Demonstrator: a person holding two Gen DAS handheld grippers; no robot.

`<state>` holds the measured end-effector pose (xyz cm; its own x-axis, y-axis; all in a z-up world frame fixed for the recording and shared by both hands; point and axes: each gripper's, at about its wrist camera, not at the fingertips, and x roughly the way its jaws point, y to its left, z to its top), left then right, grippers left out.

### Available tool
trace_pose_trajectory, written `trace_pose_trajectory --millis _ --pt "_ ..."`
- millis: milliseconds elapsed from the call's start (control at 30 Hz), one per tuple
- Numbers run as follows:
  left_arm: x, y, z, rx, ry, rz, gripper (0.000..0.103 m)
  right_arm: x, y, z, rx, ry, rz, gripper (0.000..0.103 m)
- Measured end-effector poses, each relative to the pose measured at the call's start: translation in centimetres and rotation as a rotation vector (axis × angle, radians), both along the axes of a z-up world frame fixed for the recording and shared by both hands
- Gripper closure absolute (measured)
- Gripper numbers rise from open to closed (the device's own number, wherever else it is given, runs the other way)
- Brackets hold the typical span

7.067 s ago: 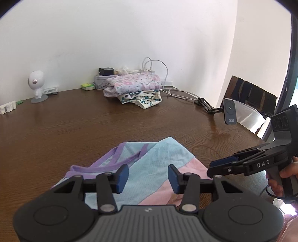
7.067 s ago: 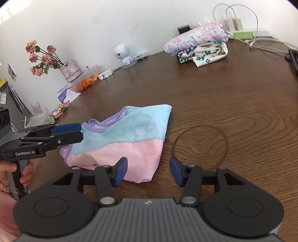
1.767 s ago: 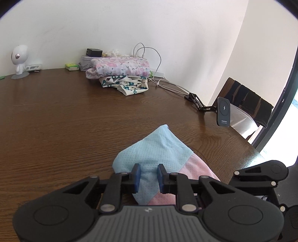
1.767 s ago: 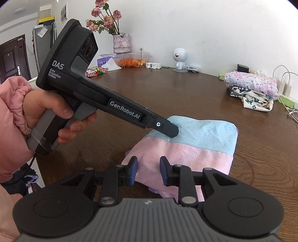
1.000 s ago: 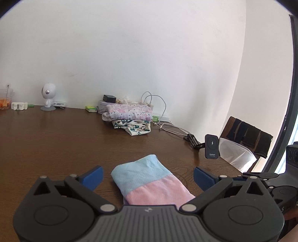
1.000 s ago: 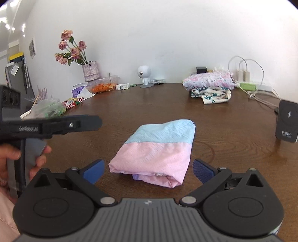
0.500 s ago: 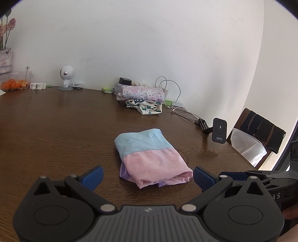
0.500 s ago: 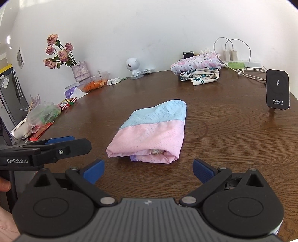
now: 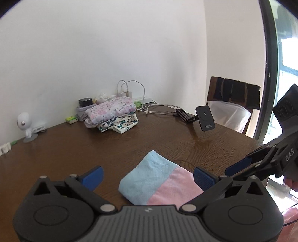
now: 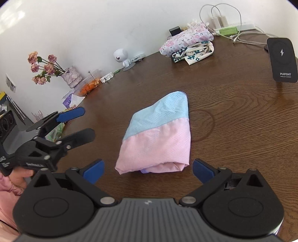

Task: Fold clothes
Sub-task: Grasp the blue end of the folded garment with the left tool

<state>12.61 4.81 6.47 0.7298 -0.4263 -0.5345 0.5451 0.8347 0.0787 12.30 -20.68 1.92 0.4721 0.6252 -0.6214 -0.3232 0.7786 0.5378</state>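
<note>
- The folded garment (image 10: pixel 158 135) lies flat on the wooden table (image 10: pixel 232 115), right ahead of my right gripper (image 10: pixel 147 170) and framed by its two spread blue fingers, which do not touch it.
- Its long axis runs away from me toward the back wall: the pink half is at the near end, where the folded edges stack up with a bit of purple trim showing, and the light blue half is at the far end, narrowing to a rounded corner that leans slightly right.
- In my left wrist view the same garment sits between the fingers of my left gripper (image 9: pixel 148 176), blue corner pointing away and a little left, pink half partly hidden under my right-hand finger.
- Both my pairs of jaws stand wide apart and grasp nothing.
- My left gripper appears at the left of the right wrist view, off the cloth's left side and above the table edge; my right gripper shows at the right edge of the left wrist view, beside the pink end.
- Well apart at the back, a pile of folded clothes (image 10: pixel 188 42) sits near the wall, with chargers and white cables (image 10: pixel 223 16) just beside it.
- A black charging stand (image 10: pixel 282 59) stands upright to the right.
- A small white camera (image 10: pixel 122 55), a vase of flowers (image 10: pixel 71 76) and a snack container (image 10: pixel 89 84) line the left wall.
- Only bare wood lies between the garment and the pile.
</note>
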Motion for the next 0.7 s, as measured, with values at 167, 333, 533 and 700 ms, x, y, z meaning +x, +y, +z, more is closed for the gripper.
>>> trace_pose_trajectory --millis 167,333,533,700 --pt "7.4 -1.2 -1.3 0.057 0.132 -0.111 0.01 1.4 1.6 -1.2 0.044 0.158 -0.072 0.0" --pt "12.1 -1.4 -3.9 0.04 0.273 -0.188 0.033 1.7 3.3 -2.8 0.054 0.214 -0.097 0.0" --pt "14.1 -0.8 -5.7 0.025 0.37 -0.237 0.044 2.6 4.1 -4.1 0.077 0.243 -0.126 0.011" --pt "14.3 -0.3 -6.6 -0.004 0.422 -0.239 0.054 3.1 3.7 -4.4 0.085 0.219 -0.164 0.041"
